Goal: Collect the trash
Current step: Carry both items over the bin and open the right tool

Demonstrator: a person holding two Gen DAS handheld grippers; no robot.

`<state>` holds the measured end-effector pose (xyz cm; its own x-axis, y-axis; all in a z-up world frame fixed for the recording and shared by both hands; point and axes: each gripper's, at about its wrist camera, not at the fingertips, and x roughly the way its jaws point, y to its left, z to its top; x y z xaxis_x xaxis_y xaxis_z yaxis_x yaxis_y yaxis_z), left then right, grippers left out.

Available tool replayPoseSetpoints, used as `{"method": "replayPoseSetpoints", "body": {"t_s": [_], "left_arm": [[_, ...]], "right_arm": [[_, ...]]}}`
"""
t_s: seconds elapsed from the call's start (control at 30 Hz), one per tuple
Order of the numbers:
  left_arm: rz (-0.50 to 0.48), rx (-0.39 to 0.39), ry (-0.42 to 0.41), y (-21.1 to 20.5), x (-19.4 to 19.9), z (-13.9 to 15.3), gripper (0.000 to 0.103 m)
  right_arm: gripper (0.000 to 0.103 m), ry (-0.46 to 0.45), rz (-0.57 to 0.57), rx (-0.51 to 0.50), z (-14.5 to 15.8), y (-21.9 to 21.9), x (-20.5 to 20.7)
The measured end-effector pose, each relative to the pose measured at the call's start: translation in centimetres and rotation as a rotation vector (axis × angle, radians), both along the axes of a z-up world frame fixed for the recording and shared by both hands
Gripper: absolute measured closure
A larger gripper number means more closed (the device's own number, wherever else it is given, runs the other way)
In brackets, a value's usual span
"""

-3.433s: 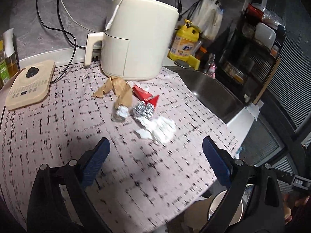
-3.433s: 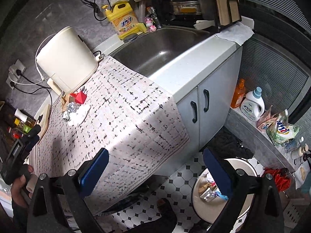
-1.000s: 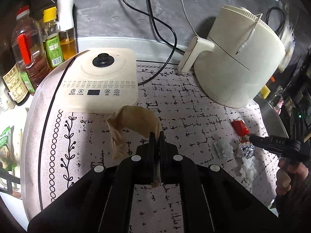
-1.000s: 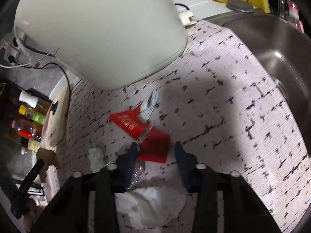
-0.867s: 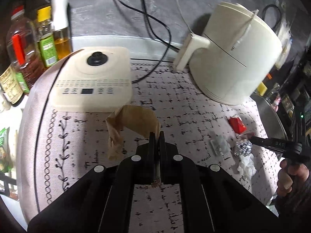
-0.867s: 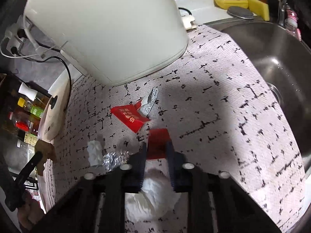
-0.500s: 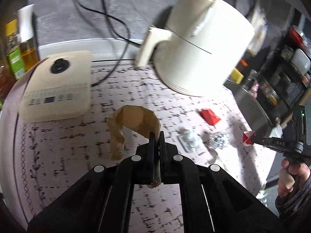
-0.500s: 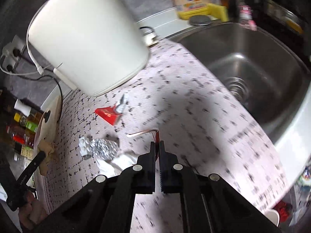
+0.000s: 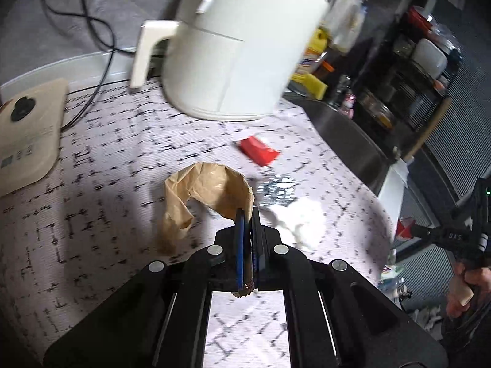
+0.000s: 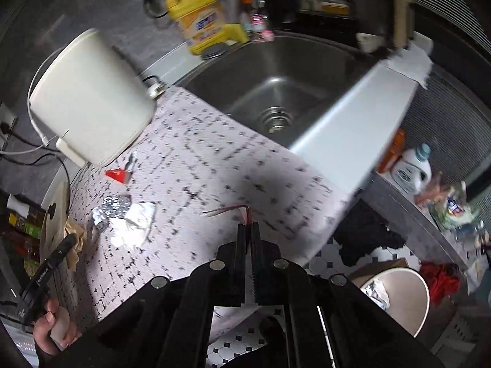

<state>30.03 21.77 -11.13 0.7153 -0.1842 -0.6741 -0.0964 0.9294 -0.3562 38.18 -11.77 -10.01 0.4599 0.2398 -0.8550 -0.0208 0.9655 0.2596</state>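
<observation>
My left gripper [image 9: 248, 214] is shut on a crumpled brown paper [image 9: 202, 193] and holds it above the patterned counter mat [image 9: 92, 214]. My right gripper [image 10: 248, 228] is shut on a red wrapper [image 10: 242, 210], seen edge-on, above the mat's front edge. On the mat lie a red packet [image 9: 259, 151], a foil ball [image 9: 277, 187] and a white tissue wad [image 9: 302, 219]. These also show in the right wrist view: the red packet [image 10: 118, 174], the foil ball [image 10: 116, 204], the tissue wad [image 10: 135, 222]. A round bin [image 10: 396, 297] with foil inside stands on the floor.
A white air fryer [image 9: 236, 46] stands at the back of the mat. A beige cooker [image 9: 24, 128] is at the left. A steel sink [image 10: 276, 92] lies to the right, with a yellow detergent bottle [image 10: 199, 18] behind it. Bottles stand on a low shelf [image 10: 411, 168].
Both grippers have closed on trash and lifted: the left took the brown paper, the right took a red wrapper. Both have swung toward the counter's front edge and the bin.
</observation>
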Motion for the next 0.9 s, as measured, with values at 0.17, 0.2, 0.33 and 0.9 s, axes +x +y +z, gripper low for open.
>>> {"method": "replayPoseSetpoints", "body": {"t_s": [0.17, 0.2, 0.33, 0.9], "left_arm": [[-0.066, 0.017, -0.045, -2.8, 0.4, 1.8, 0.098], [-0.078, 0.019, -0.059, -3.5, 0.4, 2.4, 0.098], [-0.099, 0.047, -0.104, -5.6, 0.5, 3.9, 0.098], [-0.234, 0.120, -0.071, -22.7, -0.9, 4.9, 0.098]], "right_arm": [[0.099, 0.007, -0.082, 0.013, -0.1, -3.5, -1.7], [0.099, 0.006, -0.093, 0.014, -0.1, -4.1, -2.0], [0.099, 0.002, -0.122, 0.016, 0.0, -6.2, -2.9], [0.099, 0.111, -0.194, 0.089, -5.6, -21.1, -9.2]]}}
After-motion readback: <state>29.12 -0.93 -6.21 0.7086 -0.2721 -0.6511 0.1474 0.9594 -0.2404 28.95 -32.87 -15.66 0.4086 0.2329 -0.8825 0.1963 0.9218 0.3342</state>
